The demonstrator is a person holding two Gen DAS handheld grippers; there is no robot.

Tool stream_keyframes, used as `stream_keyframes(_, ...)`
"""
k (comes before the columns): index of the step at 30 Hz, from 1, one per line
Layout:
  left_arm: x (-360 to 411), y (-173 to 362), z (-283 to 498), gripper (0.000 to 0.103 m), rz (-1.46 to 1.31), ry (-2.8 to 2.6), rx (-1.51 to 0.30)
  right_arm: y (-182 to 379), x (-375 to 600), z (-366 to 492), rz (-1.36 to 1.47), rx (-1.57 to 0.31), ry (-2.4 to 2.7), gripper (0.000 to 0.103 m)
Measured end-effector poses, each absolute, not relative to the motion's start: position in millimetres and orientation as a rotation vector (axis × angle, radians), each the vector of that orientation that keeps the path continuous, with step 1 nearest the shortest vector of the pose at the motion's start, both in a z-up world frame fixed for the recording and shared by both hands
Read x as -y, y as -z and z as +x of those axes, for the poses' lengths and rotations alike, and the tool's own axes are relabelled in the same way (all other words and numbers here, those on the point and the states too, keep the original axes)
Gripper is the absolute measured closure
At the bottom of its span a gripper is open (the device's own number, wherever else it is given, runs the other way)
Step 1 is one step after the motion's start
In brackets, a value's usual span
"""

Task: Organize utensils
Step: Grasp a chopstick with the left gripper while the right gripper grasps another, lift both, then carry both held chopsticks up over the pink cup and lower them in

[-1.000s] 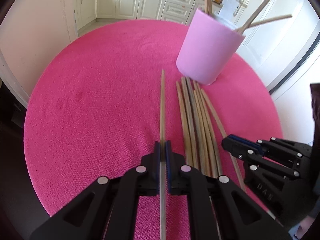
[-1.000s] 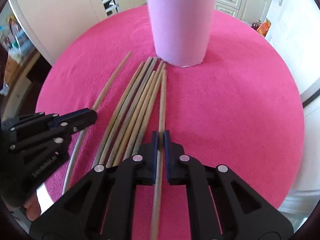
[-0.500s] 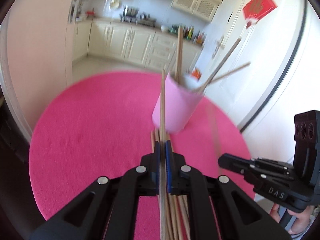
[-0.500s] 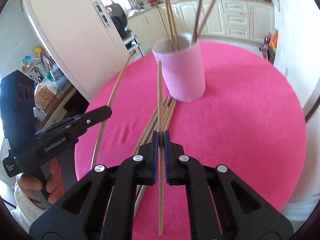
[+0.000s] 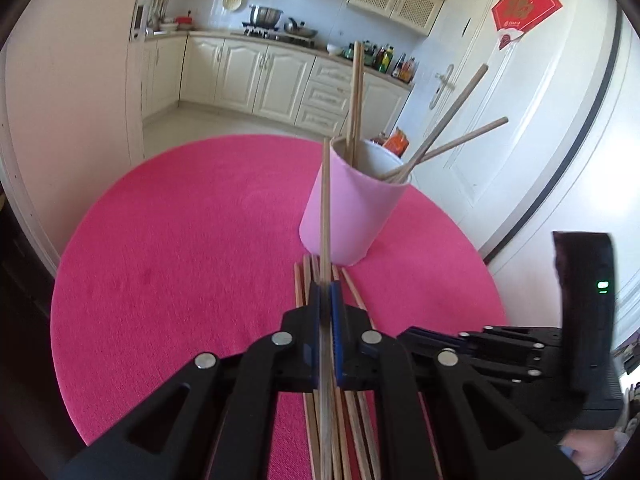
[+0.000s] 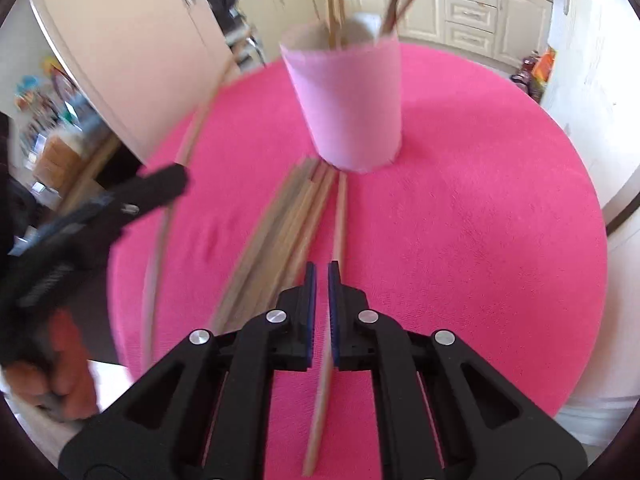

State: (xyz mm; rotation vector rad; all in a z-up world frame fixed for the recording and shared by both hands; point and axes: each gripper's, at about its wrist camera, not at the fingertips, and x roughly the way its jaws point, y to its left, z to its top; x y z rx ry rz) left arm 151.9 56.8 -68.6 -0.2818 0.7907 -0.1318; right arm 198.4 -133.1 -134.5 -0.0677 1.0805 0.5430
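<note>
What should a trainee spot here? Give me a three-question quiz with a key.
1. True or false: the left claw is shut on a chopstick.
2. How many chopsticks stand in the cup? A. two B. four C. six
3. Fill in: the jaws of the right claw are ___.

Key: 1 true; 2 B; 3 open.
</note>
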Motion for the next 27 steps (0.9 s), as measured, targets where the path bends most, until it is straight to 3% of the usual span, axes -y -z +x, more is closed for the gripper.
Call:
stream_keyframes(11,-61.8,84.2,163.4,0.097,-0.297,0.13,-0.842,156.7,120.8,213.4,-0.116,-1.138,-0.521,0.096)
stream_keyframes(19,-60.9,82.9,157.2,0.097,-0.302,0.173,-0.818,149.0,139.5,192.4,-0.03,-1.023,-0.583,0.097)
stream_keyframes(27,-50.7,59.4,142.8,0.097,-0.284,0.233,-0.679,97.7,168.8,162.8,0.09,-0.818,-0.688,0.097)
